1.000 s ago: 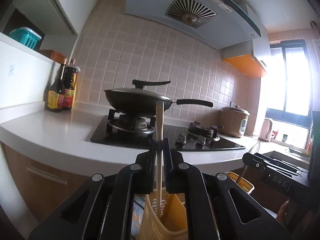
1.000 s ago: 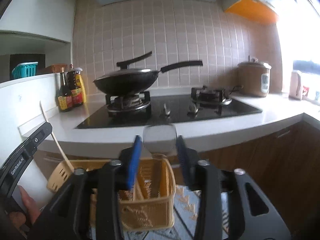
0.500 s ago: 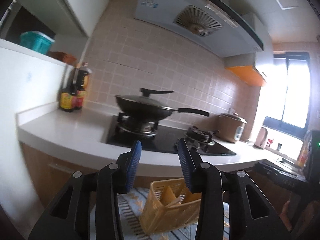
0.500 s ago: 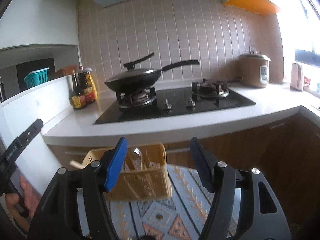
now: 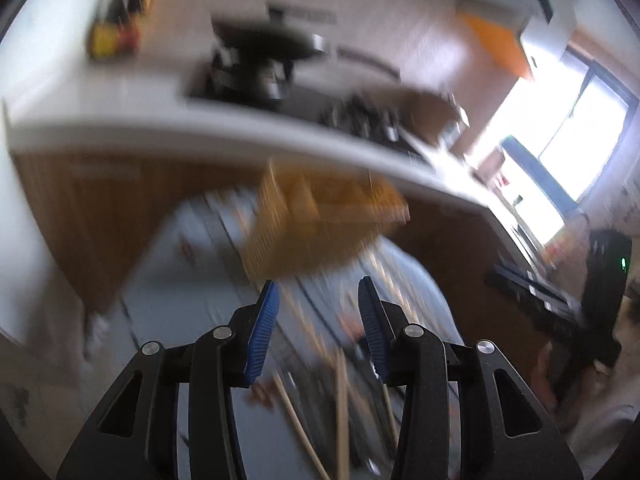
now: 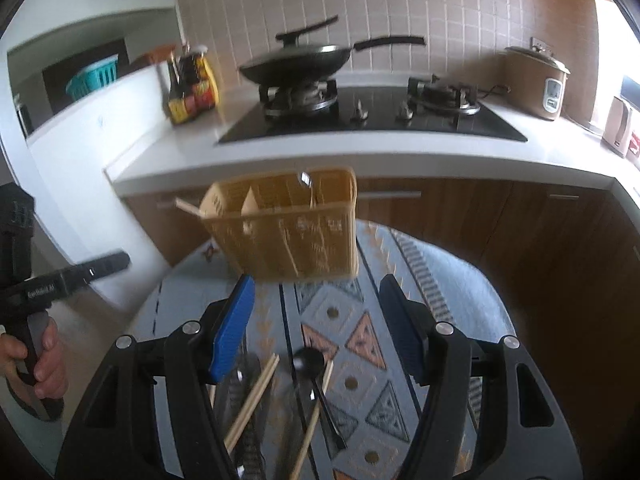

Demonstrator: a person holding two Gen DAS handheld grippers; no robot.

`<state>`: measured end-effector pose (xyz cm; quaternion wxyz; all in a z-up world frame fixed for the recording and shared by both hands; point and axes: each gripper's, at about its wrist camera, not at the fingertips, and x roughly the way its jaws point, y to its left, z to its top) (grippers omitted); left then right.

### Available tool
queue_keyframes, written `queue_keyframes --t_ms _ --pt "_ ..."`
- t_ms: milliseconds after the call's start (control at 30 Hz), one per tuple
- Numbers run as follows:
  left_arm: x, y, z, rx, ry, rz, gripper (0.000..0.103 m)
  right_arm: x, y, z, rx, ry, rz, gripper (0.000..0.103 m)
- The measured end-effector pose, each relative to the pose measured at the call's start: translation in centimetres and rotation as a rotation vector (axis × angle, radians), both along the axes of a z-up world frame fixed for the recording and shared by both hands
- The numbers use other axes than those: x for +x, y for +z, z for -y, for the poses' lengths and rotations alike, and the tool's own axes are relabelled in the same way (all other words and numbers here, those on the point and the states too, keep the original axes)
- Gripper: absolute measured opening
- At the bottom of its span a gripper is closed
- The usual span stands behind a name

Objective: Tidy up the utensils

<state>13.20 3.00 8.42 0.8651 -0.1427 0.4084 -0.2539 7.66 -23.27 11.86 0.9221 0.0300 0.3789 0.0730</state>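
Observation:
A yellow slotted utensil basket (image 6: 288, 228) stands on a patterned blue-grey mat (image 6: 360, 360); it holds a metal spoon (image 6: 310, 192) and a wooden chopstick (image 6: 188, 208) that sticks out at its left. Loose wooden chopsticks (image 6: 252, 396) and a black spoon (image 6: 316, 380) lie on the mat under my right gripper (image 6: 316, 320), which is open and empty. In the blurred left wrist view my left gripper (image 5: 318, 320) is open and empty, above the chopsticks (image 5: 340, 412) and short of the basket (image 5: 316, 224).
A white counter (image 6: 360, 152) carries a black hob with a lidded wok (image 6: 296, 64), sauce bottles (image 6: 192, 84) and a rice cooker (image 6: 536, 80). Wooden cabinets (image 6: 520, 232) stand behind the mat. The left hand-held gripper (image 6: 52, 284) shows at the left.
Both grippers opened, dropping the chopstick and the spoon into the basket. Both then pulled back and tilted down toward the loose utensils on the mat.

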Motion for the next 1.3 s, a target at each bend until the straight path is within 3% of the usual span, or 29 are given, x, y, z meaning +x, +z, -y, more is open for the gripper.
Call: queue_keyframes --t_ms 267,367,533,633,733,933,1067,1133,1300 --pt "0.4 -8.0 1.7 0.022 -0.158 -0.276 0.042 0.3 -4.5 -2.2 -0.023 0.077 -0.165 0.061" --pt "0.1 -10.0 2.8 0.059 -0.207 -0.321 0.052 0.5 -6.4 -2.6 -0.03 0.092 -0.22 0.061" --pt "-0.2 -12.1 4.0 0.161 -0.218 -0.34 0.052 1.3 -9.1 -2.4 -0.013 0.098 -0.304 0.055" --pt "0.1 -13.9 4.3 0.192 -0.21 -0.379 0.052 2.1 -10.9 -2.6 0.004 0.105 -0.356 0.045" --pt "0.2 -14.5 4.7 0.224 -0.193 -0.371 0.05 3.2 -13.4 -2.9 0.108 0.129 -0.453 0.038" --pt "-0.5 -14.4 6.2 0.337 -0.211 -0.299 0.049 5.2 -16.5 -3.5 0.269 0.139 -0.566 0.037" --pt "-1.3 -14.3 7.3 0.438 -0.242 -0.239 0.047 6.1 -16.5 -4.2 0.25 0.124 -0.563 0.037" --pt "-1.4 -14.1 7.5 0.475 -0.248 -0.221 0.045 6.6 -16.8 -4.6 0.246 0.123 -0.579 0.032" --pt "-1.6 -13.8 7.2 0.478 -0.259 -0.22 0.043 7.3 -17.1 -6.2 0.18 0.115 -0.585 0.021"
